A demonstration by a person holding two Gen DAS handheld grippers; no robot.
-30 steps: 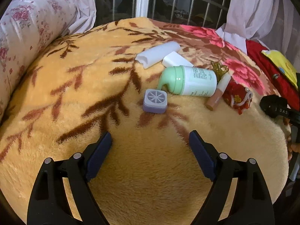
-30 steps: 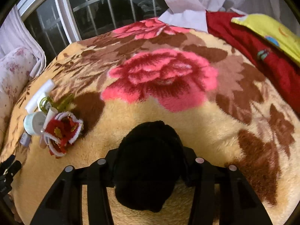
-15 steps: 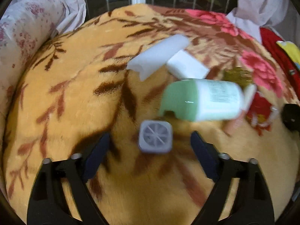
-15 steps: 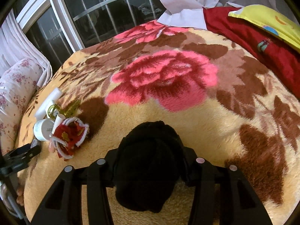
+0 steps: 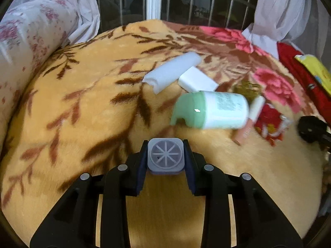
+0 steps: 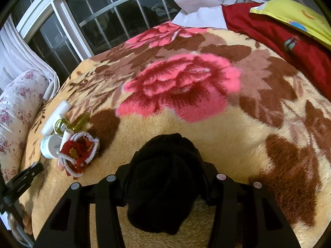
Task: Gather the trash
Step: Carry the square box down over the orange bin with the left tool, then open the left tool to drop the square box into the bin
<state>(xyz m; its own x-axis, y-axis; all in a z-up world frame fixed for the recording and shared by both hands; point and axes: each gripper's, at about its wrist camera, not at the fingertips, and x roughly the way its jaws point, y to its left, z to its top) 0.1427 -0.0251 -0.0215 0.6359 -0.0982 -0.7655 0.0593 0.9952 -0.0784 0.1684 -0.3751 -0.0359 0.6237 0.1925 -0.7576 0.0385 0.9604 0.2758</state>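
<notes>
The blanket (image 5: 82, 107), a plush yellow one with brown leaf sprays and pink roses, fills both views, and the clutter sits on it in one cluster. In the left wrist view the biggest piece is the green-and-white bottle (image 5: 213, 111) at about 1 o'clock from the picture's centre. It lies on its side, long axis running across the frame, green cap end toward 9 o'clock. Behind it, toward 12 o'clock, lie a white foam strip (image 5: 171, 72) and a white block (image 5: 196, 80); a lip-gloss tube (image 5: 251, 119) and a red pouch (image 5: 271, 122) lie at 3 o'clock of the bottle.

What has changed: a second ago the left gripper (image 5: 165, 155) stood wide open, well short of the small grey square cap (image 5: 165, 155). Its jaws have just been closing, and they now press on the cap's left and right sides. The cap sits low in the frame at 6 o'clock from the bottle. It is nearly square, so it has no real long axis; its spoked round face looks up toward the camera.

I judge the first pick is secured and a lift comes next.

The right gripper (image 6: 163, 177) is clamped on a bundle of black material (image 6: 163, 186), possibly a trash bag, as it was a second ago.
</notes>
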